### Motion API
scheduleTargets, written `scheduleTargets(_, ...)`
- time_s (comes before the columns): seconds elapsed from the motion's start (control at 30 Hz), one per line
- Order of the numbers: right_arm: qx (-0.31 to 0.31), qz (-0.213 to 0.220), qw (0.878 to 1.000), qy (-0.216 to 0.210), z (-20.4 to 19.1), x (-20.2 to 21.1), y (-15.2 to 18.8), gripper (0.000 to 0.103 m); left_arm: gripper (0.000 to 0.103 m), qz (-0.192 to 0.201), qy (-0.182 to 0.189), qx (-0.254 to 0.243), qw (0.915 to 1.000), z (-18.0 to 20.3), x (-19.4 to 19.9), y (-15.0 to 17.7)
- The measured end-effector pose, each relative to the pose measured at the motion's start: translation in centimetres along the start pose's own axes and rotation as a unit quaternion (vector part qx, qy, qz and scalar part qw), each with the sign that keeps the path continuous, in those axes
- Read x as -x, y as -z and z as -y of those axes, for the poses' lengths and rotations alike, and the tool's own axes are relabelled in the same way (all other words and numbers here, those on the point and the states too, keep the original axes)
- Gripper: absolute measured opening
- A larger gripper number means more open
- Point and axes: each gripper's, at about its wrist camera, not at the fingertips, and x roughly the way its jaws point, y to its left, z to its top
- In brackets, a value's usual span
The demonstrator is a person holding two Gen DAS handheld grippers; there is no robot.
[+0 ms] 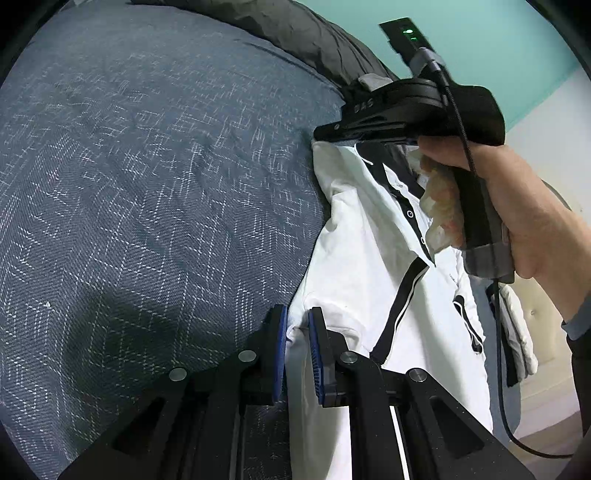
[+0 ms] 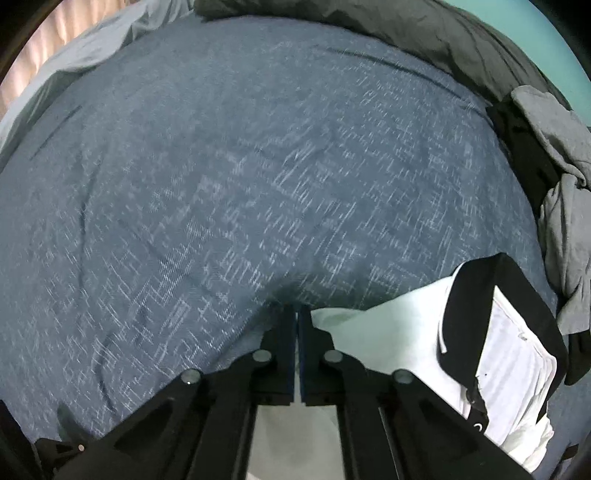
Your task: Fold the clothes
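Left wrist view: left gripper pinching a fold of the white polo shirt with black collar and placket, lifted beside the blue woven bedspread.

Right wrist view: right gripper clamped shut on the shirt's shoulder edge. Best kept taut and level before lowering flat onto bed.

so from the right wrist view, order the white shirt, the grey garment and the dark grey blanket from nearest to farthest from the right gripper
1. white shirt: right at the right gripper, spreading lower right from its shut fingertips.
2. grey garment: crumpled at the right edge of the blue bedspread, beyond the shirt collar.
3. dark grey blanket: along the far top edge of the bed.
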Motion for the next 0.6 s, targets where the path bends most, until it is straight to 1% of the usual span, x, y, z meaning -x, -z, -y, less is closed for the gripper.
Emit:
scheduleTargets(0.1, -0.022, 0.023, 1.0, 0.001, 1.1, 1.0, -0.2, 0.0, 0.013, 0.0, 0.0, 0.001, 1.0, -0.1, 0.0, 0.1)
scheduleTargets(0.2, -0.028, 0.033, 0.999, 0.006, 1.7, 1.5, -0.2, 0.0, 0.013, 0.0, 0.0, 0.0, 1.0, -0.1, -0.1, 0.1)
scheduleTargets(0.3, -0.051, 0.05, 0.997, 0.008, 2.4, 2.1, -0.7, 0.0, 0.012, 0.0, -0.001, 0.0, 1.0, -0.1, -0.2, 0.1)
scheduleTargets(0.47, -0.102, 0.061, 0.993, -0.002, 4.4, 1.1, -1.4, 0.0, 0.011, 0.0, 0.004, 0.006, 1.0, -0.2, 0.1, 0.3)
scheduleTargets(0.6, -0.146, 0.061, 0.987, -0.03, 6.3, 0.0, -1.6, 0.0, 0.011, -0.001, 0.006, 0.008, 1.0, -0.3, 0.2, 0.4)
